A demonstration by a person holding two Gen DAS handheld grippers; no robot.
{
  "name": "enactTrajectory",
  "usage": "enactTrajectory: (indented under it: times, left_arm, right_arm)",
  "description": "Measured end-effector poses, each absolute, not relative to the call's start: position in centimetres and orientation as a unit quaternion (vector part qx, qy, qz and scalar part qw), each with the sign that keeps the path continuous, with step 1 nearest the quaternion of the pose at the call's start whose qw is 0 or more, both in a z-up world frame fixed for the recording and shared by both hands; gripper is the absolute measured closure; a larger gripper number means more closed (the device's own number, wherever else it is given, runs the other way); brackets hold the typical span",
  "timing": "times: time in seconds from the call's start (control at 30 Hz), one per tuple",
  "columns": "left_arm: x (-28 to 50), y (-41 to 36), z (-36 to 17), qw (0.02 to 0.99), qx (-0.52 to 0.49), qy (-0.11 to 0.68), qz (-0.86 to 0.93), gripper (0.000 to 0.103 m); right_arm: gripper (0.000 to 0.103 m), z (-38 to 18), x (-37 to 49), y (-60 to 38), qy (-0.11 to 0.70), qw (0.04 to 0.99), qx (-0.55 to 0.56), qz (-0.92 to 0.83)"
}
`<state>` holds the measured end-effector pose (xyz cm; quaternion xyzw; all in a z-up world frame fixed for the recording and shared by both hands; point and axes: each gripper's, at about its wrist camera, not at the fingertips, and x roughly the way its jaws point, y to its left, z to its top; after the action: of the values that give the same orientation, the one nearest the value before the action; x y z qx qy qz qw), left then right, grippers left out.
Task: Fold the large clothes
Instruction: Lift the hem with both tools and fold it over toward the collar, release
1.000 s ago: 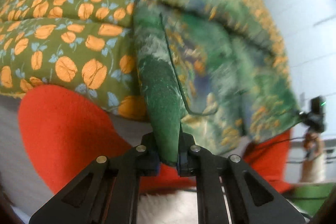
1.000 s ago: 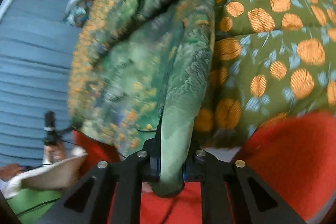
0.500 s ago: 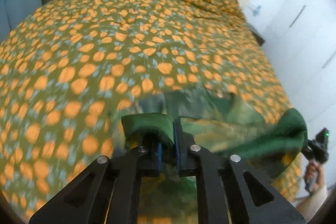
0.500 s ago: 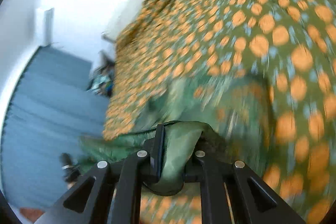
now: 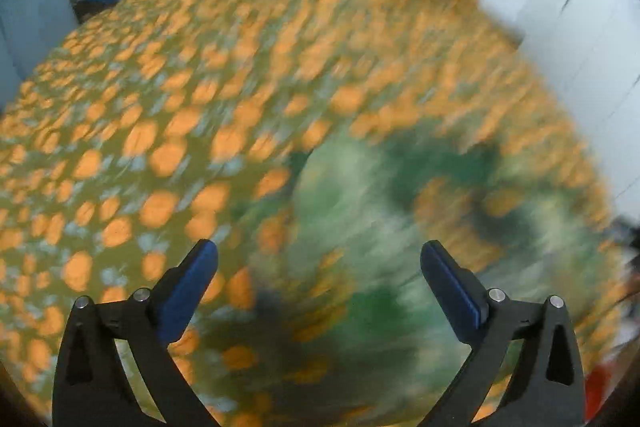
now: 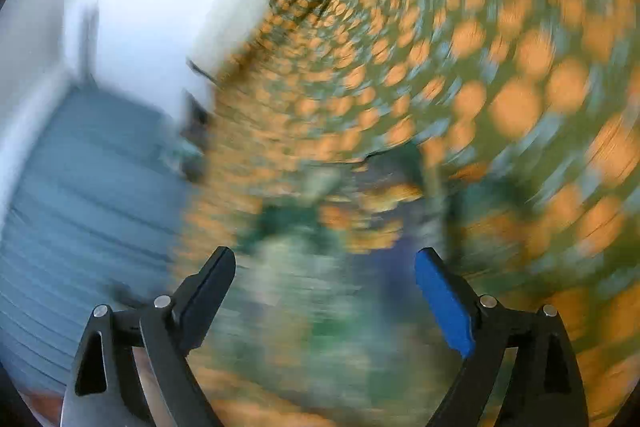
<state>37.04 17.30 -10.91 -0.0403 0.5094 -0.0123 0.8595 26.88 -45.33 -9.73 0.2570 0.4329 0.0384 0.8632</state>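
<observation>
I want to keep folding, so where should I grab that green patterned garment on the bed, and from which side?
Probably at the near edge of the green garment, coming down from above. It lies loose on the orange-dotted bedspread below both wide-open grippers, left and right, whose jaws have just been opening. Blur hides the hems, so find the corners before pinching.

My left gripper (image 5: pixel 319 259) has black skeletal fingers with triangular cut-outs and silver screw heads behind the jaws; blue pads (image 5: pixel 450 291) line their inner faces; my right gripper (image 6: pixel 325 269) looks identical.
</observation>
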Motion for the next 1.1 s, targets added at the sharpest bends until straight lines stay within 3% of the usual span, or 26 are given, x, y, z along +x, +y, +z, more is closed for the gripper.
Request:
enactTrajectory:
  times: [0.07,0.1,0.13,0.17,0.2,0.27,0.37,0.5,0.6,0.7,0.83,1.1]
  left_arm:
    - [37.4,16.5,-14.1,0.838,-0.017,0.545,0.004,0.032]
    - [37.3,15.9,-15.1,0.832,-0.023,0.555,-0.011,0.066]
    - [37.1,15.2,-15.4,0.834,-0.015,0.551,-0.004,0.077]
    - [36.8,14.7,-15.0,0.84,-0.001,0.542,0.004,0.082]
    - [36.5,14.3,-14.2,0.847,0.007,0.532,0.005,0.088]
    - [35.7,14.7,-11.9,0.859,-0.012,0.511,0.001,0.09]
    - [35.0,15.1,-7.9,0.886,-0.037,0.463,-0.014,0.091]
    - [36.4,13.7,-7.6,0.915,-0.02,0.403,0.021,0.091]
    - [38.8,13.5,-12.3,0.906,0.012,0.419,0.062,0.089]
    - [39.6,13.4,-19.2,0.891,0.032,0.448,0.067,0.083]
    - [37.8,11.2,-20.5,0.911,0.107,0.39,0.082,0.082]
    - [37.9,12.0,-20.5,0.918,0.077,0.383,0.073,0.081]
  right_arm:
    - [0.014,-11.4,28.1,-43.4,0.475,0.864,0.165,-0.004]
    - [0.02,-12.4,28.6,-42.6,0.485,0.862,0.149,-0.007]
    - [0.041,-13.3,29.1,-41.7,0.495,0.857,0.141,0.007]
    - [0.065,-14.0,29.4,-40.6,0.503,0.856,0.121,0.007]
    - [0.078,-13.9,29.4,-39.6,0.502,0.86,0.093,-0.005]
    - [0.085,-12.7,29.0,-37.8,0.488,0.871,0.046,-0.028]
    - [0.088,-8.4,27.5,-37.2,0.427,0.903,0.019,-0.048]
    - [0.088,-4.7,27.1,-35.9,0.359,0.931,-0.021,-0.07]
    - [0.088,-7.2,28.8,-36.2,0.371,0.924,-0.02,-0.096]
    - [0.087,-14.2,30.3,-37.3,0.437,0.893,-0.021,-0.11]
    - [0.084,-18.1,29.4,-37.1,0.418,0.901,-0.019,-0.111]
    - [0.081,-19.1,29.2,-38.5,0.387,0.916,0.025,-0.1]
